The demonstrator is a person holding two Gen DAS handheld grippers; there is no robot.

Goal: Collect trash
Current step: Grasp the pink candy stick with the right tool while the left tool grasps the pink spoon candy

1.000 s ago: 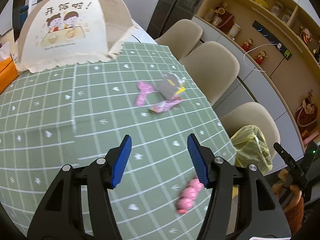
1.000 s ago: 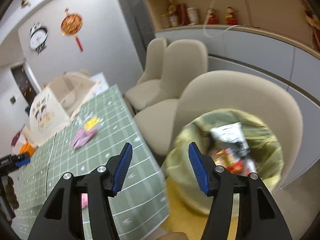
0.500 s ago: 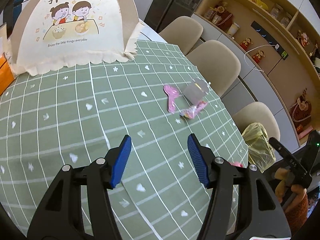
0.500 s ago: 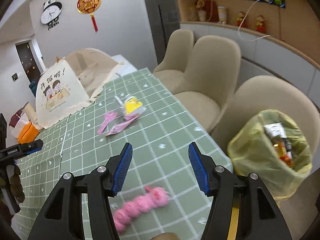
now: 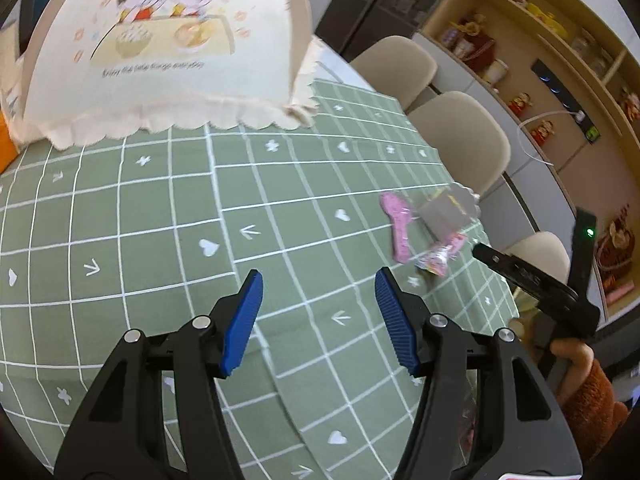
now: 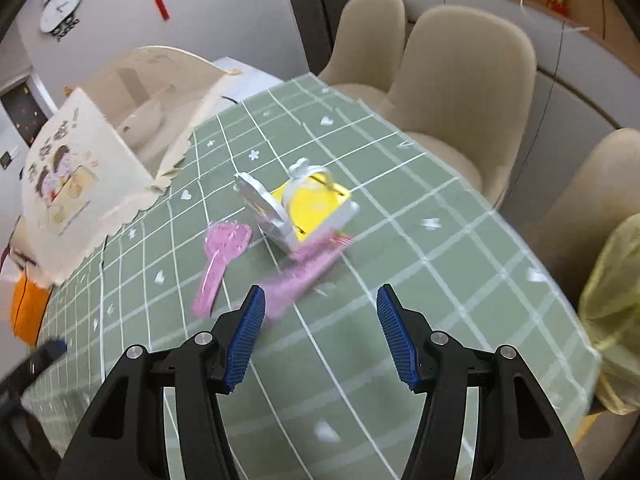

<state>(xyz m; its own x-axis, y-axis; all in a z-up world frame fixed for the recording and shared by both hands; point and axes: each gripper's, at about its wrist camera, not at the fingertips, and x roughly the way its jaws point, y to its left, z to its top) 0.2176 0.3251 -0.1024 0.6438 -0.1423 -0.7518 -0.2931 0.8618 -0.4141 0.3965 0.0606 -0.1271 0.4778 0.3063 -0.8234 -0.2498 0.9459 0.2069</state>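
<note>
Three pieces of trash lie together on the green checked tablecloth [image 6: 420, 264]: a pink spoon-shaped wrapper [image 6: 218, 258], a pink candy wrapper [image 6: 304, 272] and a white-and-yellow package [image 6: 296, 208]. My right gripper [image 6: 320, 332] is open and empty, just short of the pink candy wrapper. My left gripper [image 5: 320, 320] is open and empty over bare cloth, with the same trash to its right: spoon wrapper [image 5: 398, 222], candy wrapper [image 5: 442, 254], package [image 5: 448, 212]. The right gripper [image 5: 532, 276] shows at the right edge there.
A cream food cover tent [image 5: 160, 52] stands at the table's far side. Beige chairs [image 6: 456, 80] line the right edge. A yellow trash bag [image 6: 616, 312] hangs beyond the table's right edge. An orange box [image 6: 28, 312] sits at far left.
My right gripper has swung from the trash bag over the table toward the pink wrappers. My left gripper has moved forward toward the tent; the pink caterpillar-shaped item has left view.
</note>
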